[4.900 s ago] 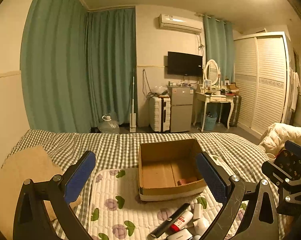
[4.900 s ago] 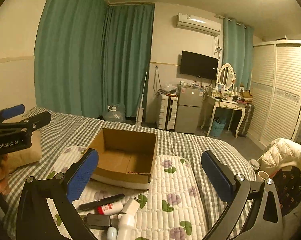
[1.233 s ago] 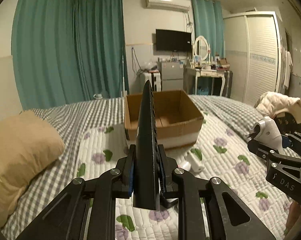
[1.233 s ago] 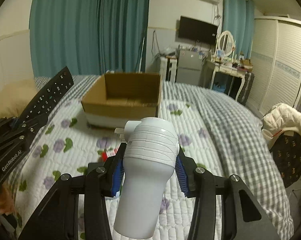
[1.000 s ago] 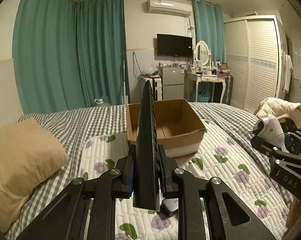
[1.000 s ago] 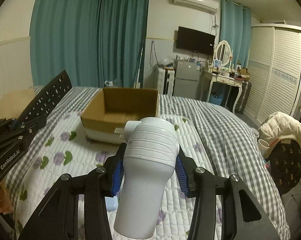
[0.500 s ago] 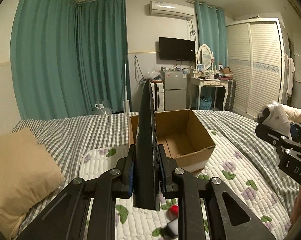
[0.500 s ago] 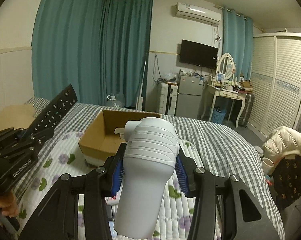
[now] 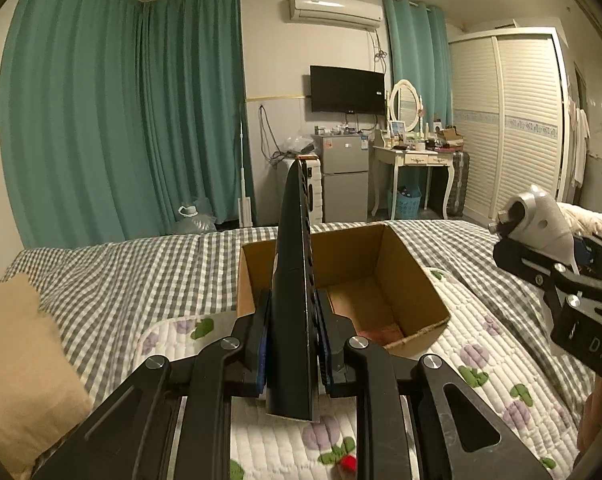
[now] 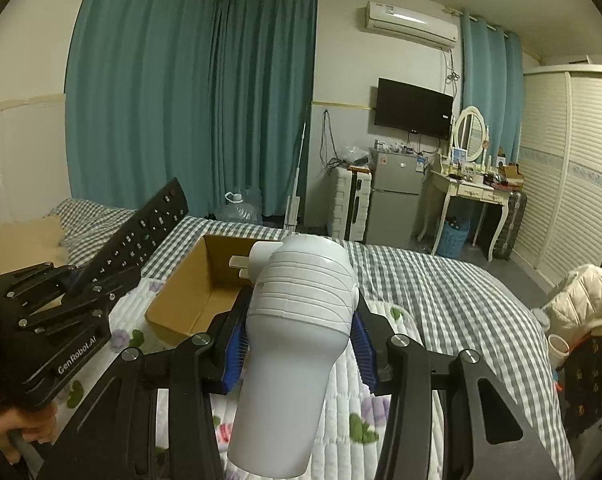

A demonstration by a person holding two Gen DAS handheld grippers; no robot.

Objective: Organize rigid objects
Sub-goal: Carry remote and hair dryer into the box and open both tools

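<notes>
1. The left gripper (image 9: 292, 354) is squeezing a black remote control (image 9: 293, 280) between its pads, and the remote is sticking up on its thin edge.
2. The right gripper (image 10: 299, 344) is squeezing a white hair dryer (image 10: 297, 328) around its fat middle, with the handle end pointing back at the camera.
3. Both things are hanging in the air on the near side of the cardboard box (image 9: 385, 264) — not over it yet.
4. The box is sitting open on the bed (image 9: 141, 264), partly on the flowery white pad (image 9: 481, 360).
5. It looks nearly empty, with only something pinkish on its floor at the near side. I cannot tell what that is.
6. This looks like the carrying step: both things are picked up, and neither is in the box.
7. Next, each gripper needs to go forward until its thing is over the open top of the box, then go down low and let go.
8. The remote is long, so tipping it flat first should help it fit.
9. The two grippers are close together, so going one at a time may stop them from bumping — the hair dryer is big.
</notes>
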